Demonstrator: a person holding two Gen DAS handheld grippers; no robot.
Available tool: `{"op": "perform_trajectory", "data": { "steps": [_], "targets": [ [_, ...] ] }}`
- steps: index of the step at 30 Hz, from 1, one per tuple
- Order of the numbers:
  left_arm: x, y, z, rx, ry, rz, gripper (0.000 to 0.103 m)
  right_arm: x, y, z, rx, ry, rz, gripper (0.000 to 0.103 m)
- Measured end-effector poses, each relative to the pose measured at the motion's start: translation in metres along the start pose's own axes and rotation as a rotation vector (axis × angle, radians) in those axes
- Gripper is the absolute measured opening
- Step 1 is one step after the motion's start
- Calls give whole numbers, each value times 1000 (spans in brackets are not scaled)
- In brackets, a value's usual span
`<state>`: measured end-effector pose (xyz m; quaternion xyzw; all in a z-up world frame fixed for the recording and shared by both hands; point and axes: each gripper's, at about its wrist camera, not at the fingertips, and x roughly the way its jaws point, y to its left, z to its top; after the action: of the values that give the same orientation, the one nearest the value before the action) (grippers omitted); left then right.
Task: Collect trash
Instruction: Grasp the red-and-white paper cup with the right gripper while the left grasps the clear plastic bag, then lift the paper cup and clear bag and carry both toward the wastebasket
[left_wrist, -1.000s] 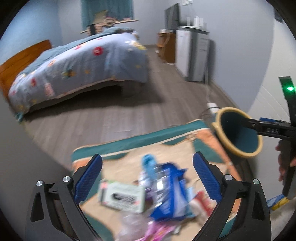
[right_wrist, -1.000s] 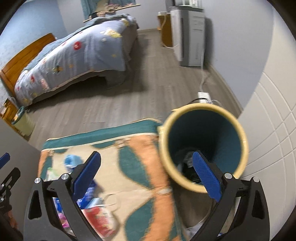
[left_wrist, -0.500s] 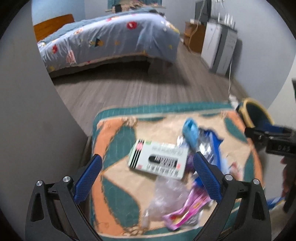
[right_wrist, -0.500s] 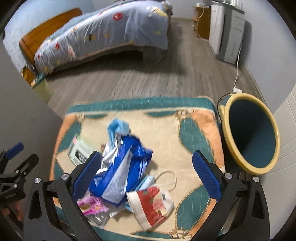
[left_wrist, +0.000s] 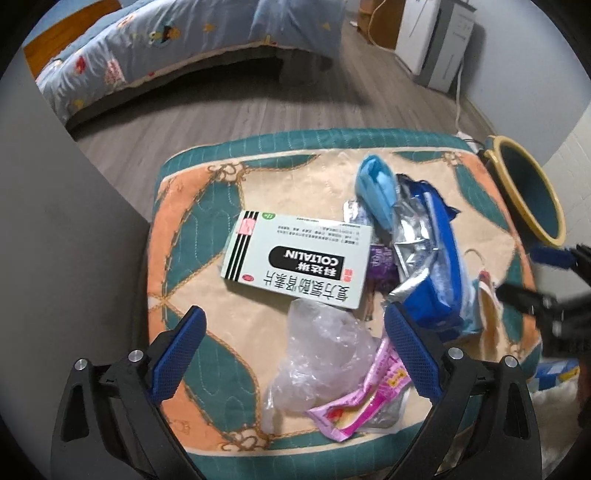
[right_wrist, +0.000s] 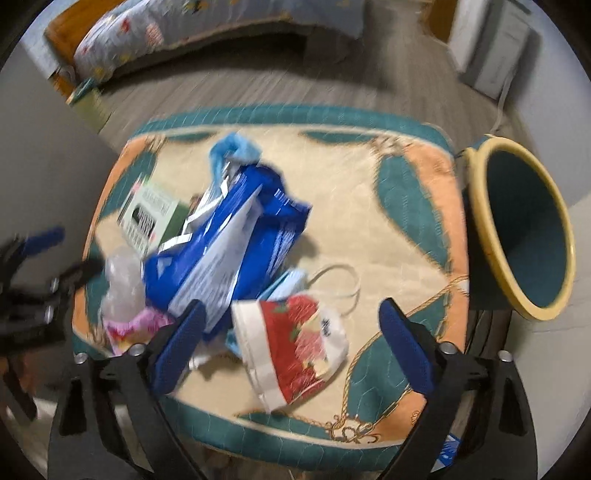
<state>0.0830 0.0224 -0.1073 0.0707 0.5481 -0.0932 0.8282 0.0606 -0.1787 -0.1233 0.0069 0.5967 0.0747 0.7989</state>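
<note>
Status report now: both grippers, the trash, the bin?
Left gripper open, empty. Right gripper open, empty. Trash pile on cushion; bin beside it. Nothing blocking.

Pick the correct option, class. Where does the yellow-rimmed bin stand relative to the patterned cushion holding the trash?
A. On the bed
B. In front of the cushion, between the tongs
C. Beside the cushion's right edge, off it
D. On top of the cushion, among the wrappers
C: the yellow-rimmed bin stands off the right edge of the patterned cushion, with no trash around it.
</note>
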Motion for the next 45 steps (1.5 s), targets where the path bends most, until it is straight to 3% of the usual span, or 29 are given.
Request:
{"op": "perform_trajectory", "data": {
  "steps": [1, 4, 5, 7, 8, 9, 12, 14, 17, 24, 28, 29, 32, 33, 37, 39, 45],
  "targets": [
    [3, 1, 0, -9, 10, -1, 95, 2, 3, -2, -21, 8, 1, 85],
    [13, 4, -2, -36, 58, -18, 91, 8, 11, -7, -76, 44, 8, 64],
    [16, 4, -1, -38, 70, -26, 85, 10, 13, -10, -93, 63, 9, 55],
    [23, 5, -3, -47, 107, -43, 81, 13, 16, -12, -114, 84, 18, 45],
    [27, 4, -4, -49, 121, -50, 77, 14, 17, -12, -127, 94, 27, 36],
    [30, 4, -4, -48, 137, -57, 68, 14, 18, -13, -145, 100, 27, 20],
    [39, 1, -7, -25, 178, -64, 43, 6, 17, -10, -178, 79, 24, 8],
    [41, -2, -7, -5, 183, -63, 30, -1, 11, -7, -169, 56, 20, 6],
    [39, -3, -6, 5, 178, -71, 23, -12, -6, 0, -120, 17, 26, 4],
    [40, 3, -7, -12, 187, -40, 21, -16, -54, 10, 41, 4, 42, 4],
    [40, 3, -7, -7, 184, -18, 20, -20, -41, 8, 29, -13, 98, 6],
    [39, 4, -6, -15, 180, -16, 20, -19, -35, 7, 14, -7, 104, 10],
    [38, 3, -5, -17, 174, -21, 20, -10, -14, 2, -34, 27, 125, 40],
    [39, 2, -5, -13, 176, -20, 20, -7, -6, 1, -64, 33, 115, 41],
    [37, 4, -7, -6, 178, -20, 20, 5, -2, -1, -101, 62, 62, 39],
    [37, 4, -7, -8, 179, -21, 20, 5, -8, -1, -84, 73, 63, 23],
    [37, 4, -8, -9, 183, -20, 20, -8, -44, 4, 7, 48, 22, 18]
  ]
}}
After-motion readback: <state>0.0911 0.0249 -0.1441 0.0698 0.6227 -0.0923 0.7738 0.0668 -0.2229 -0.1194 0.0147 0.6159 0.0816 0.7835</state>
